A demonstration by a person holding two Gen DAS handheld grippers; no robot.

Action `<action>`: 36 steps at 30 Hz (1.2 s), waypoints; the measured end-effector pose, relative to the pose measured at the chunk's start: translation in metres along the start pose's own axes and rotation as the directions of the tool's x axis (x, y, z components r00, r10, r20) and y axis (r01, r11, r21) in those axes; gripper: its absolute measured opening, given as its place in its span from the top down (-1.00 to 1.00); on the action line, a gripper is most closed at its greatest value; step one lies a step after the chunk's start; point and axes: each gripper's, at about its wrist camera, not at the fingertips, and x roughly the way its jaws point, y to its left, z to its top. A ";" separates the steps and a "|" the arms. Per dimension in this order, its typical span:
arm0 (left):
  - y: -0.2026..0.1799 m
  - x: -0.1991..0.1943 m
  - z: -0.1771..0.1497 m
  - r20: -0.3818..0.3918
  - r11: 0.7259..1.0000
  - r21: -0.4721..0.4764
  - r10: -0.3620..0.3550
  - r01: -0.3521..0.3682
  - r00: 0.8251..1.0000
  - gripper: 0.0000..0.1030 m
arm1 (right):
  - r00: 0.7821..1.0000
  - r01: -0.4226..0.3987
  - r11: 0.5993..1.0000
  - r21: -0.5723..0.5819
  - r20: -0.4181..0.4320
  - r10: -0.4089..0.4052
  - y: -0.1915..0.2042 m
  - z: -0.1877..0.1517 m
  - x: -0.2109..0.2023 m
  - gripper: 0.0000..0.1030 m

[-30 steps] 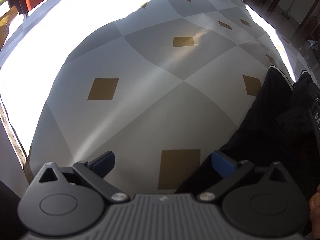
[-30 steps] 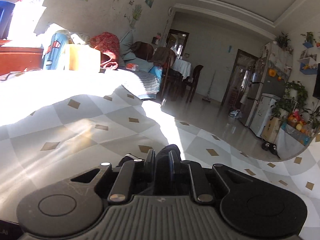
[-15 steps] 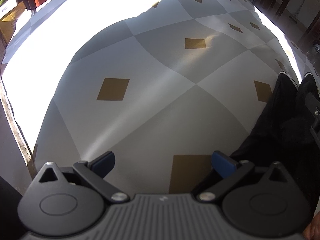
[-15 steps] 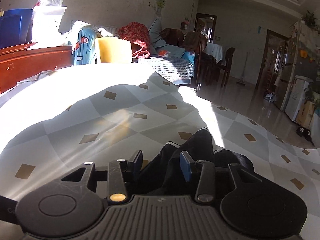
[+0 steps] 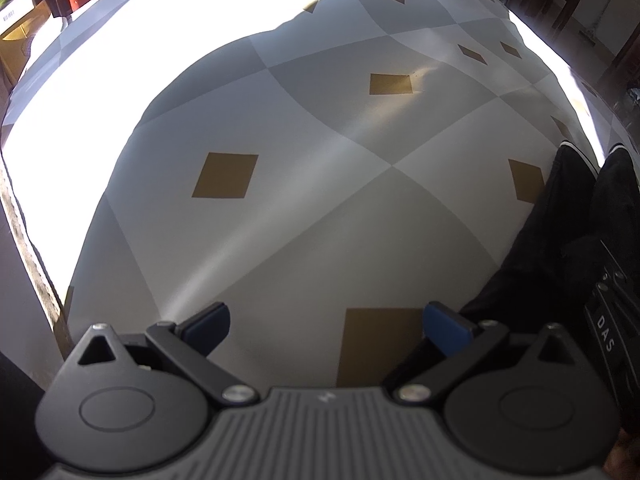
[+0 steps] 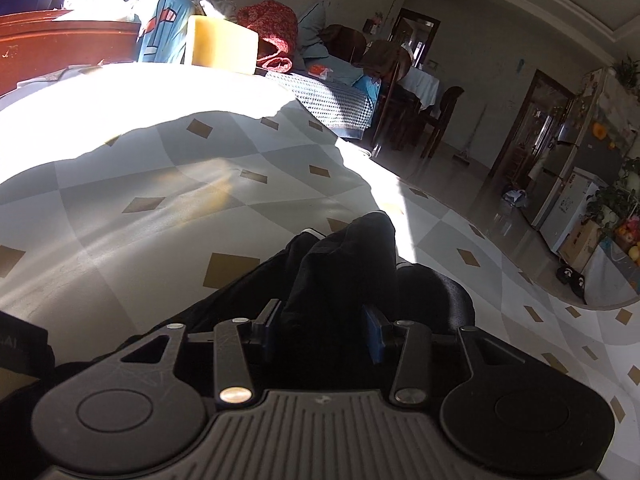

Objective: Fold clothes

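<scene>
The left gripper (image 5: 326, 322) stands wide apart, holding nothing, over the checked tablecloth (image 5: 304, 208). The right gripper (image 6: 322, 330) has black trousers (image 6: 348, 264) between its half-parted fingers, near the cloth's right edge.

- home living/dining room
- dining chairs (image 6: 404, 120) beyond checkered tablecloth (image 6: 160, 200)
- fridge (image 6: 568, 184) far right of it
- cluttered sofa (image 6: 288, 52) behind it

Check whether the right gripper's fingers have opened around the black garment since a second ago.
Yes. The right gripper had its fingers pinched tight on the black garment; they now stand wider apart, loosely either side of the fold, which lies lower on the checked tablecloth.
</scene>
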 end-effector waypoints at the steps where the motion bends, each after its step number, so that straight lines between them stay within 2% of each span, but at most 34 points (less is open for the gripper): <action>1: -0.001 0.000 0.000 0.000 1.000 0.004 0.000 0.000 1.000 -1.00 | 1.000 -0.002 1.000 0.013 -0.003 0.002 -0.003 -0.001 0.000 0.32; 2: -0.002 -0.001 -0.001 0.000 1.000 0.009 0.000 0.000 1.000 -1.00 | 1.000 -0.001 1.000 0.025 -0.004 0.001 -0.006 -0.001 -0.001 0.52; 4: -0.003 -0.001 -0.002 0.001 1.000 0.012 0.001 -0.001 1.000 -1.00 | 1.000 0.012 0.999 0.043 -0.002 -0.011 -0.011 -0.001 -0.003 0.70; 8: -0.004 -0.001 -0.002 0.004 1.000 0.014 0.004 -0.004 1.000 -1.00 | 0.995 0.091 0.995 0.044 0.028 -0.092 -0.023 0.002 -0.013 0.76; 13: -0.006 -0.002 -0.004 0.006 1.000 0.015 0.005 -0.005 1.000 -1.00 | 0.962 0.263 0.964 -0.045 0.092 -0.258 -0.033 0.007 -0.029 0.78; 15: -0.006 -0.003 -0.004 0.005 1.000 0.014 0.004 -0.004 1.000 -1.00 | 0.956 0.285 0.956 -0.069 0.098 -0.278 -0.035 0.007 -0.031 0.78; 23: -0.001 -0.003 -0.002 0.002 1.000 0.002 0.008 -0.008 1.000 -1.00 | 0.959 0.269 0.920 -0.284 0.165 -0.230 0.004 0.000 -0.025 0.78; 30: 0.014 -0.003 0.008 0.012 0.999 -0.049 0.022 -0.021 1.000 -1.00 | 0.977 0.181 0.872 -0.455 0.184 -0.106 0.043 -0.011 -0.014 0.78; 34: 0.023 -0.002 0.014 0.016 0.997 -0.079 0.021 -0.019 1.000 -1.00 | 0.982 0.124 0.877 -0.465 0.185 -0.041 0.054 -0.012 -0.010 0.78; 36: 0.024 -0.001 0.015 0.012 0.996 -0.083 0.020 -0.018 1.000 -1.00 | 0.985 0.069 0.909 -0.411 0.171 0.003 0.054 -0.008 -0.006 0.78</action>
